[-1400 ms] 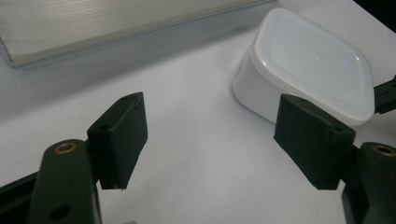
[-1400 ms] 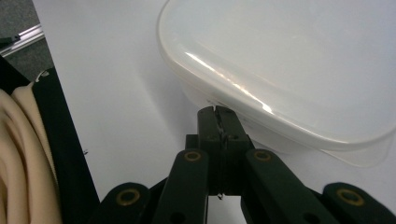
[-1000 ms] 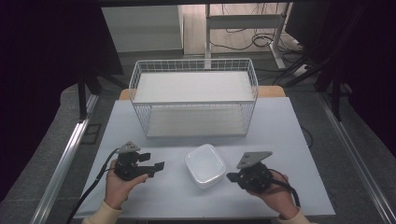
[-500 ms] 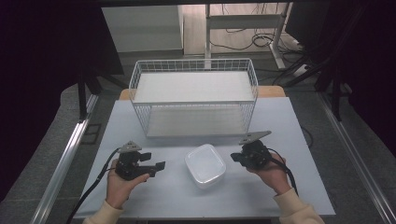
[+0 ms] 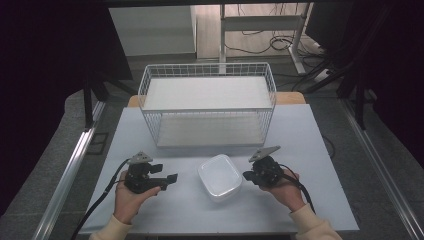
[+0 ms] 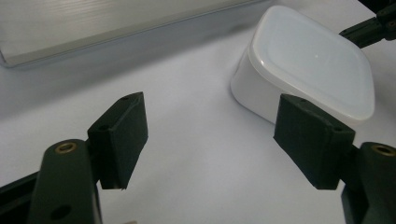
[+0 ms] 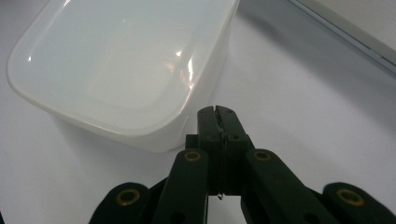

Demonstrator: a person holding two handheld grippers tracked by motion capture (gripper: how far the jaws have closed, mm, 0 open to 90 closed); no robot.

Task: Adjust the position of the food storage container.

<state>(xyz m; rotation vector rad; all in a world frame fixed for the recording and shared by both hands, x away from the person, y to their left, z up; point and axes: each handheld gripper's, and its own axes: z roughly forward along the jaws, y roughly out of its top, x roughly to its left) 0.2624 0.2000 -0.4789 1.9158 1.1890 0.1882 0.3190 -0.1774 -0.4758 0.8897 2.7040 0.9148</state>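
Note:
A white lidded plastic container (image 5: 220,177) (image 6: 308,70) (image 7: 126,70) rests on the white table, between the two hands. My right gripper (image 5: 248,175) (image 7: 216,113) sits just to its right with the jaws shut and nothing between them, the tips close beside the container's wall; contact cannot be told. My left gripper (image 5: 170,178) (image 6: 212,140) is held to the container's left, jaws wide open and empty, pointing toward it with a gap of bare table between. The right gripper's tip (image 6: 373,28) shows past the container in the left gripper view.
A white wire basket (image 5: 208,107) with a white floor stands at the back middle of the table (image 5: 300,135). Cables trail from both grippers toward the front edge. Dark floor and metal rails lie on both sides of the table.
My right gripper has moved forward and left, down to the container's right side. The left gripper and the container have stayed where they were.

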